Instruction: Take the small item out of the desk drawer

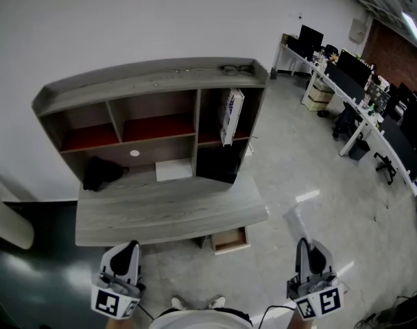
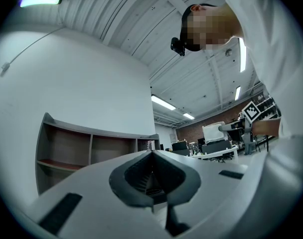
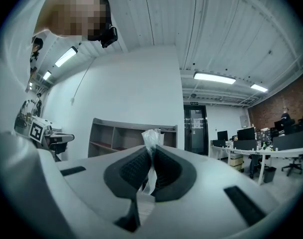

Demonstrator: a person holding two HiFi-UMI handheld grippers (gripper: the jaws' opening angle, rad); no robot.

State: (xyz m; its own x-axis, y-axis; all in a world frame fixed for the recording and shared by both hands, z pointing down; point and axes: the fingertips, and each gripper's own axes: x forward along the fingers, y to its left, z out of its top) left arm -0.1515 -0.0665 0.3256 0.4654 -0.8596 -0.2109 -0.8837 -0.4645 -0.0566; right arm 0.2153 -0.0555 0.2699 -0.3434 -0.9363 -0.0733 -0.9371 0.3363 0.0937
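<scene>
Right gripper is clenched on the small item, a clear bag, whose long axis runs up along the jaws. Left gripper is closed and empty. The open drawer lies ahead between both grippers, nearer the right.

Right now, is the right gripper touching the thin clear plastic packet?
Touching. The right gripper view shows the right gripper shut on the clear plastic packet, both pads pinching it.

office: rows of desks, monitors
</scene>
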